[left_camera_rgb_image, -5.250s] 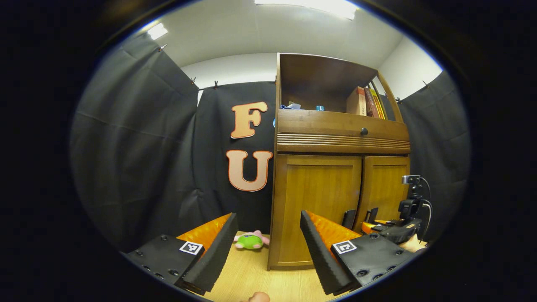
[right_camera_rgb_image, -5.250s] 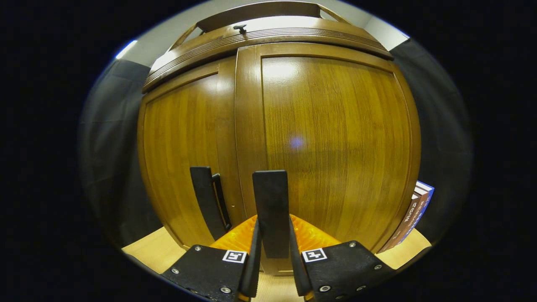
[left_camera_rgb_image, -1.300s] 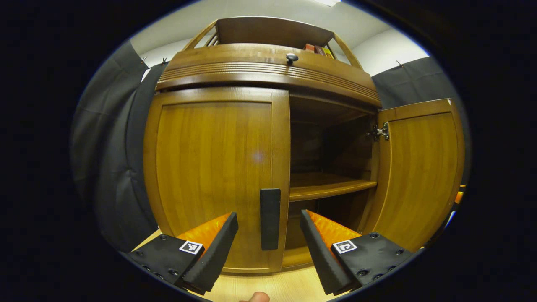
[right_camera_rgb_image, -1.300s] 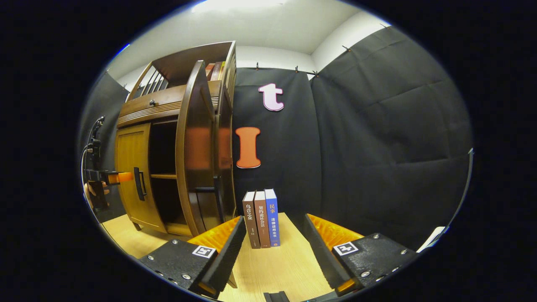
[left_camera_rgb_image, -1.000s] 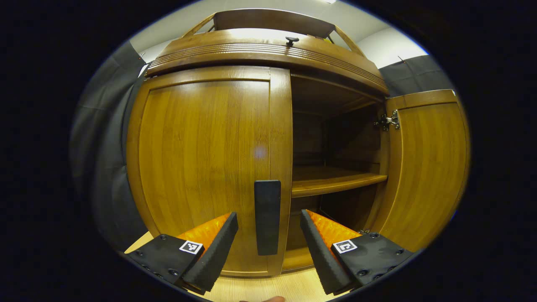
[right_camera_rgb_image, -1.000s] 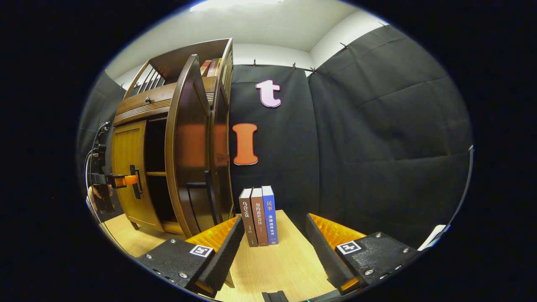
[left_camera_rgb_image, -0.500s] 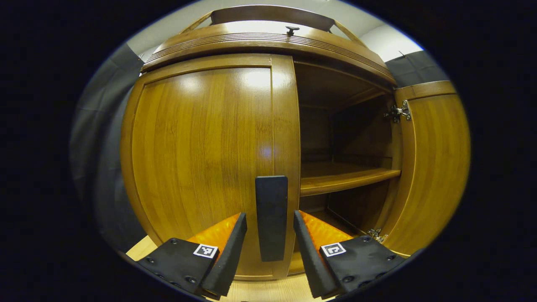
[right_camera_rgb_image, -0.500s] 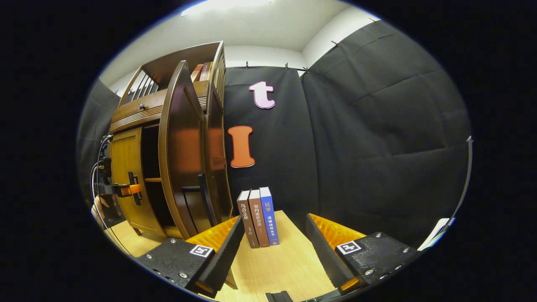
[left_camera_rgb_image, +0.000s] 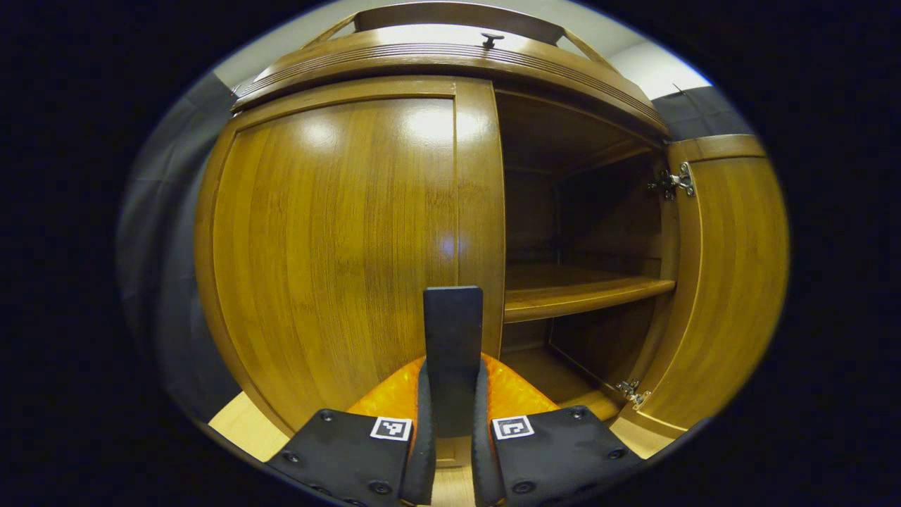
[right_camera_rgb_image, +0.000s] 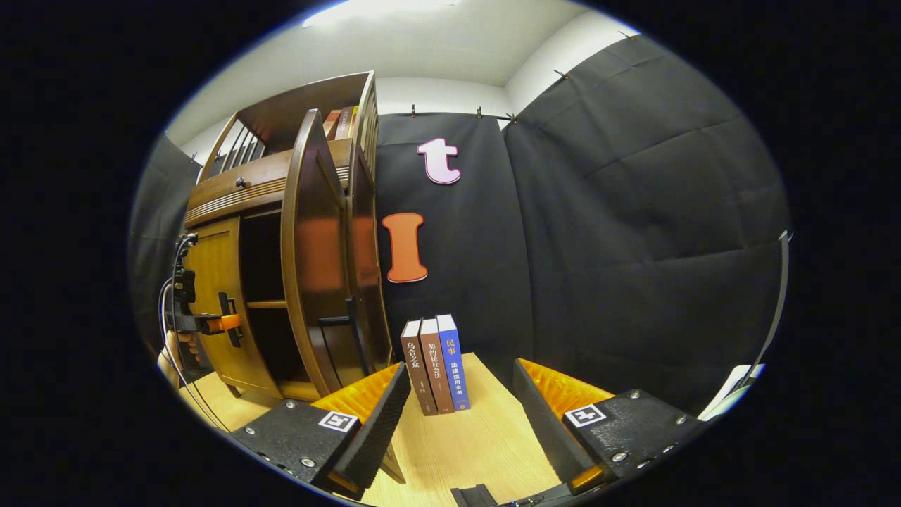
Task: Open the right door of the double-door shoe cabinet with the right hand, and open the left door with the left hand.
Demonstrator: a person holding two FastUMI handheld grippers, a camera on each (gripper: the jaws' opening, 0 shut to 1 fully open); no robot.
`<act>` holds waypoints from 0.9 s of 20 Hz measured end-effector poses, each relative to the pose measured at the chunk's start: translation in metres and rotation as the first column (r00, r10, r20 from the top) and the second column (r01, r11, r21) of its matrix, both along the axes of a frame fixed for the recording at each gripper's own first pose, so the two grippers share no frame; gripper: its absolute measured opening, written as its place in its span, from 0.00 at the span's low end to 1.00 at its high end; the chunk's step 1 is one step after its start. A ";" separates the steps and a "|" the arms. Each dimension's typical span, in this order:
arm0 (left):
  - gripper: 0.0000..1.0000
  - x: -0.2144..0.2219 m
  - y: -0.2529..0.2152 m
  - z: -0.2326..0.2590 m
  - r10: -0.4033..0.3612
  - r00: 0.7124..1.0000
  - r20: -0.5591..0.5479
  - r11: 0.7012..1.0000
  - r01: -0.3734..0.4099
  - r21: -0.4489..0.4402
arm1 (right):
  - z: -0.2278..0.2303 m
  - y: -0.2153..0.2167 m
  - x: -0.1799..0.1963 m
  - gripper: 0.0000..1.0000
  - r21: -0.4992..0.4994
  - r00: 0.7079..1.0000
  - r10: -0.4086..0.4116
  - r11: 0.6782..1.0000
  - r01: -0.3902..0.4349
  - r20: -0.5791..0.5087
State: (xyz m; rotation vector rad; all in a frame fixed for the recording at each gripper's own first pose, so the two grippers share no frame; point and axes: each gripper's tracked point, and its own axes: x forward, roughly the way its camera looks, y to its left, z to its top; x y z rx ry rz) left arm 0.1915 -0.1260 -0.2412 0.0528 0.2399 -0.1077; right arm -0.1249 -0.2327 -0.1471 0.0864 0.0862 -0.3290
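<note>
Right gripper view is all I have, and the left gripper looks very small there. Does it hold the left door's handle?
Observer: Yes. In the left gripper view the left gripper is shut on the handle, one finger on each side.
Operator: Is that door open already?
Observer: No, the left door lies shut against the frame.
Operator: And the inside of the right door?
Observer: The right door shows its inner face, with a metal hinge near the top.
</note>
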 end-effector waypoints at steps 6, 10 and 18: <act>0.25 -0.029 0.000 0.007 -0.064 0.998 0.012 0.998 0.064 -0.024 | 0.012 0.028 -0.005 0.91 -0.010 1.000 0.030 1.000 -0.030 -0.001; 0.26 -0.057 0.007 0.014 -0.109 0.994 0.013 0.993 0.110 -0.050 | 0.020 0.050 -0.006 0.91 -0.021 0.998 0.057 0.998 -0.057 0.004; 0.24 -0.107 0.030 0.027 -0.164 0.986 0.016 0.985 0.165 -0.054 | 0.027 0.094 -0.001 0.91 -0.034 0.994 0.112 0.993 -0.112 0.011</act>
